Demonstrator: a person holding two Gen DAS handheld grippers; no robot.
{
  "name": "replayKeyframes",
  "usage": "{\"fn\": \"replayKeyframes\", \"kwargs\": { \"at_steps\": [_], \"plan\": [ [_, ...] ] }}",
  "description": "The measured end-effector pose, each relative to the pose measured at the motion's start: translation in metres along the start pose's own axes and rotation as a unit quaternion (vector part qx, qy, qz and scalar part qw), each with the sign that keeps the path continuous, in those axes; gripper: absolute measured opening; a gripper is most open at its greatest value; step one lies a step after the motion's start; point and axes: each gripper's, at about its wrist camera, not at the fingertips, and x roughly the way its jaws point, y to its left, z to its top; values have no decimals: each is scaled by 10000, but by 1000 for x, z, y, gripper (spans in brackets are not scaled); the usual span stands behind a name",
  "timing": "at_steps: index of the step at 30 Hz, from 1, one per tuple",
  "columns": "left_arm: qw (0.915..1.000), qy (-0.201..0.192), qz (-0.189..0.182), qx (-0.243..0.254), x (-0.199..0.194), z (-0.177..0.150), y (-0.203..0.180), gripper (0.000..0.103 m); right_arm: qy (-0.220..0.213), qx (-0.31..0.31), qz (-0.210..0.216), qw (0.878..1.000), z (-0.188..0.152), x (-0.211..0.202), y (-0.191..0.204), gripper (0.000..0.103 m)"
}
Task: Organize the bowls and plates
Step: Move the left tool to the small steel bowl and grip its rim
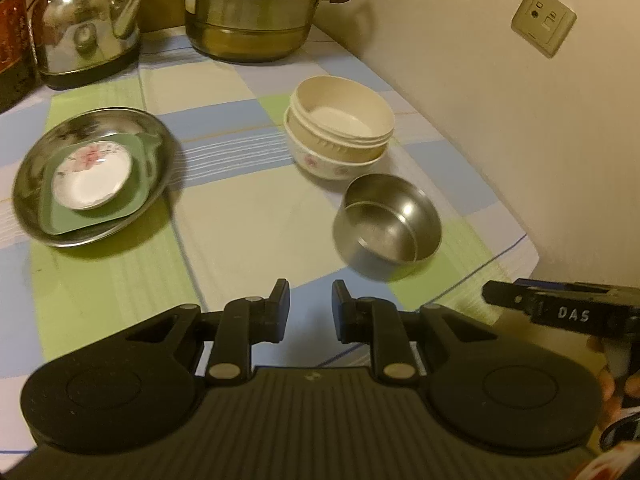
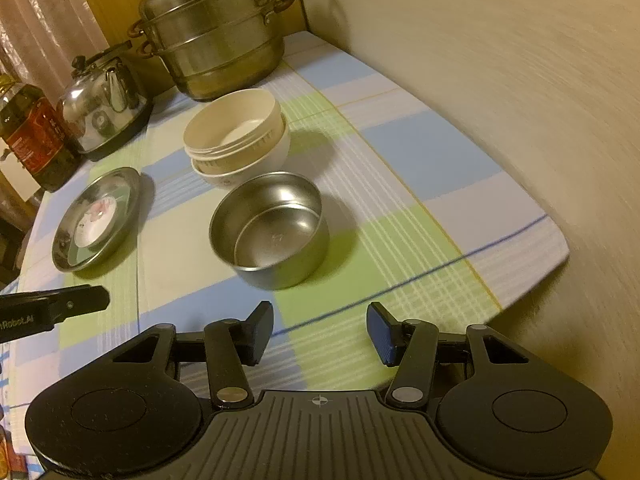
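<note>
A steel plate (image 1: 36,168) on the left holds a green square dish (image 1: 140,172) and a small floral saucer (image 1: 92,174). A stack of cream bowls (image 1: 340,120) sits in a floral white bowl (image 1: 328,166) at the middle right. Two nested steel bowls (image 1: 386,226) stand in front of it, also in the right wrist view (image 2: 272,224). My left gripper (image 1: 311,308) is open and empty above the cloth. My right gripper (image 2: 320,332) is open and empty just short of the steel bowls.
A steel kettle (image 1: 86,24) and a stacked steamer pot (image 1: 256,8) stand at the back. An oil bottle (image 2: 32,132) stands at the far left. The wall (image 1: 520,120) with a socket (image 1: 543,20) runs along the table's right edge (image 2: 552,256).
</note>
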Motion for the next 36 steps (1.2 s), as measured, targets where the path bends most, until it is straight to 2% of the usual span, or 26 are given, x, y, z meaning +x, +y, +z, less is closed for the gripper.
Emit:
{"fn": "replayKeyframes", "kwargs": {
  "at_steps": [12, 22, 36],
  "plan": [
    [9995, -11, -11, -316, 50, 26, -34, 19, -49, -540, 404, 9977, 49, 43, -19, 52],
    [9978, 168, 356, -526, 90, 35, -44, 19, 84, -932, 755, 9927, 70, 80, -16, 50],
    [9957, 345, 543, -671, 114, 40, -41, 18, 449, -972, 841, 9907, 79, 110, -25, 20]
  ]
}}
